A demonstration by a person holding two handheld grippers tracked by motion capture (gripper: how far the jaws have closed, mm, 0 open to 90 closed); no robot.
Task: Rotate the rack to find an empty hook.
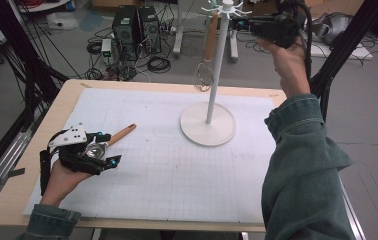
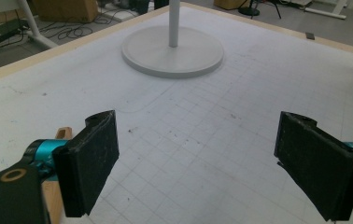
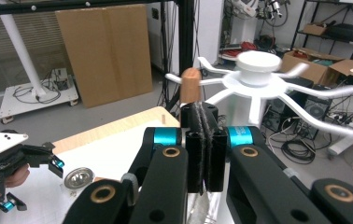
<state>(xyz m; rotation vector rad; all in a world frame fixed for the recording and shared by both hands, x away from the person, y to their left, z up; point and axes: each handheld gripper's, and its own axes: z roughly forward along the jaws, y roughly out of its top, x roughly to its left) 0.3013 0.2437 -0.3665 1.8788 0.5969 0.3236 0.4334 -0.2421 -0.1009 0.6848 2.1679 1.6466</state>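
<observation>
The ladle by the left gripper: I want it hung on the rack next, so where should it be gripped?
Grip the ladle by its wooden handle, coming from above with the jaws across it. It lies flat, pointing toward the rack, while the metal bowl sits under the open left gripper.

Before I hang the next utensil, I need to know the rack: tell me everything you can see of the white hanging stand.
The white hanging stand looks like painted metal or plastic: a flat round base, a slim upright pole, and a capped hub on top with thin arms spreading outward. It stands upright on the gridded mat, toward the table's far right. A wooden-handled whisk hangs from one arm. The right gripper, shut, is held by the hub.
</observation>
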